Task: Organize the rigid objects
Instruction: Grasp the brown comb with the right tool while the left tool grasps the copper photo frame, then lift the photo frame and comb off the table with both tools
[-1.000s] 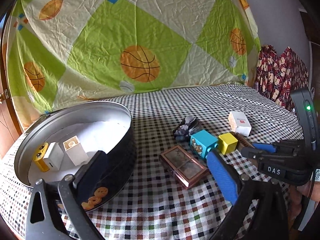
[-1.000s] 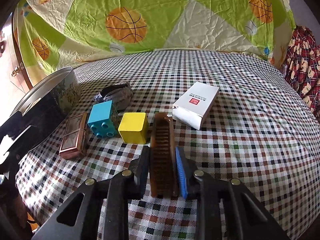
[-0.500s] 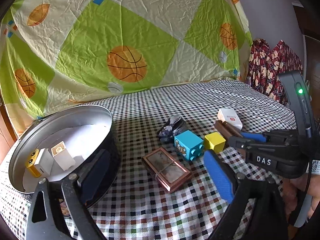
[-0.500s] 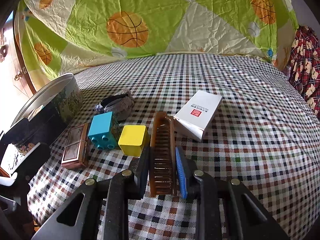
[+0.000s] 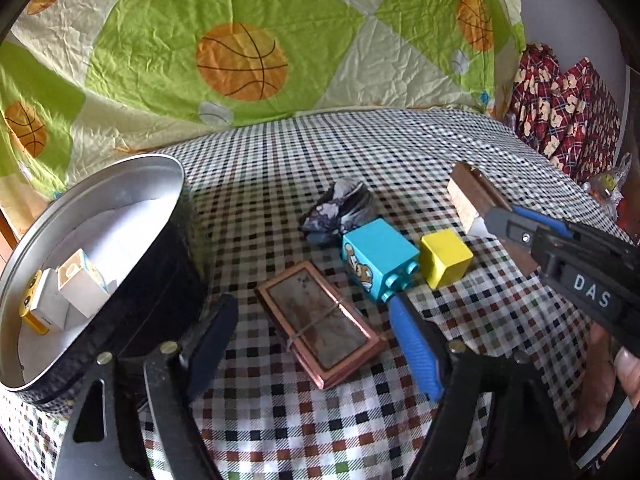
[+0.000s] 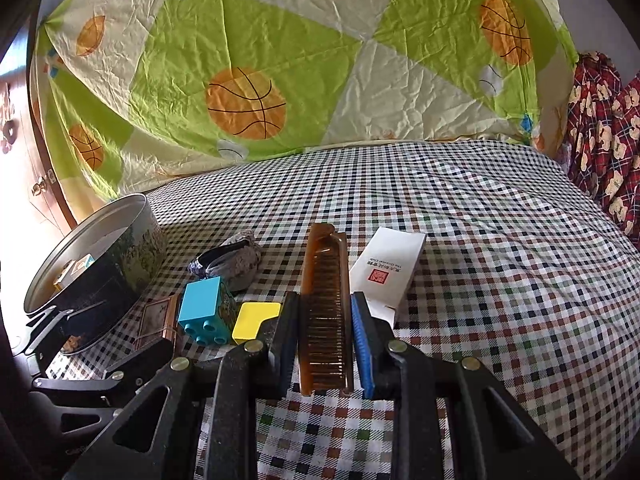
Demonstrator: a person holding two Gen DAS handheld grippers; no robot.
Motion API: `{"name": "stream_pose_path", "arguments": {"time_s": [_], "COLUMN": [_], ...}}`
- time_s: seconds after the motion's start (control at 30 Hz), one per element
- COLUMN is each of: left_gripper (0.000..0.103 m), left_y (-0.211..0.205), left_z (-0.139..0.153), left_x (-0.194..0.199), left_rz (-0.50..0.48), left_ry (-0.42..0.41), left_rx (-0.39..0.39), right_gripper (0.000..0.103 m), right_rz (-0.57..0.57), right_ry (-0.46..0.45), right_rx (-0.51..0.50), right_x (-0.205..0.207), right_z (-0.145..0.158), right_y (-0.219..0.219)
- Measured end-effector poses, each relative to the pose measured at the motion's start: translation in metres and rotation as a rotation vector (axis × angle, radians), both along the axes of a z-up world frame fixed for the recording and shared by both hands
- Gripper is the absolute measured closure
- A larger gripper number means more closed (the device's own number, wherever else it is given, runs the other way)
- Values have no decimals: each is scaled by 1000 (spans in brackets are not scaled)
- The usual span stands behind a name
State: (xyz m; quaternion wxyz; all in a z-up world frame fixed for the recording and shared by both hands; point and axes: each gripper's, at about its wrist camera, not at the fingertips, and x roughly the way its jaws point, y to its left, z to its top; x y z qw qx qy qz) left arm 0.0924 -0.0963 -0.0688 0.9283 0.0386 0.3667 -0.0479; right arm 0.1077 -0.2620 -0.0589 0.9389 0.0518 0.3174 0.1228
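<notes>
The round tin [image 5: 120, 216] holds small white boxes [image 5: 80, 288] and a yellow piece [image 5: 30, 312]. The right gripper [image 6: 325, 316] pinches a brown comb [image 6: 324, 304], lifted above the checked table [image 6: 500, 280] beside a white box [image 6: 390, 268]. The left gripper [image 5: 316, 328] is spread wide over a copper-framed case [image 5: 320, 320], with the blue block [image 5: 378, 260] and yellow cube [image 5: 446, 256] just beyond

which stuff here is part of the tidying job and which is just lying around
Job:
- brown comb, clamped in the right gripper
- round tin
- blue block
- yellow cube
- copper case
- white box

Lying about:
- basketball sheet
- checked cloth
- red plaid fabric
- grey hair band, which looks soft
</notes>
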Motion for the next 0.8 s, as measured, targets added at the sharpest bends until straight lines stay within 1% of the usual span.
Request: {"name": "stream_pose_path", "arguments": {"time_s": [0.1, 0.17, 0.2, 0.23, 0.27, 0.33, 0.37, 0.4, 0.47, 0.53, 0.7, 0.8], "left_gripper": [24, 30, 38, 40, 42, 52, 54, 55, 55, 55, 55, 55], "left_y": [0, 2, 5, 7, 7, 3, 1, 0, 4, 7, 9, 12], "left_z": [-5, -8, -10, -12, -13, -14, -15, -14, -13, -12, -5, -1], "left_x": [12, 18, 20, 22, 22, 20, 19, 19, 19, 19, 13, 11], "left_rz": [0, 11, 10, 7, 6, 3, -2, -2, -7, -10, -17, -16], "left_ry": [44, 66, 88, 106, 108, 100, 97, 93, 94, 89, 40, 15], "left_rx": [-15, -27, -43, -64, -72, -44, -31, -30, -57, -76, -84, -105], "right_gripper": [76, 76, 76, 76, 76, 76, 76, 76, 76, 76, 76, 76], "right_rz": [12, 17, 23, 27, 25, 19, 14, 9, 5, 5, 12, 13], "right_ry": [14, 24, 26, 23, 10, -23, -33, -36, -37, -42, -60, -85], "right_rx": [23, 24, 14, -15, -46, -94, -99, -89, -66, -74, -67, -74], "right_x": [2, 2, 1, -1, -4, -10, -12, -13, -12, -13, -15, -19], "right_z": [-2, -4, -5, -6, -5, -5, -4, -4, -4, -3, -2, 0], "right_y": [-2, -2, 1, 5, 10, 17, 17, 14, 10, 11, 11, 12]}}
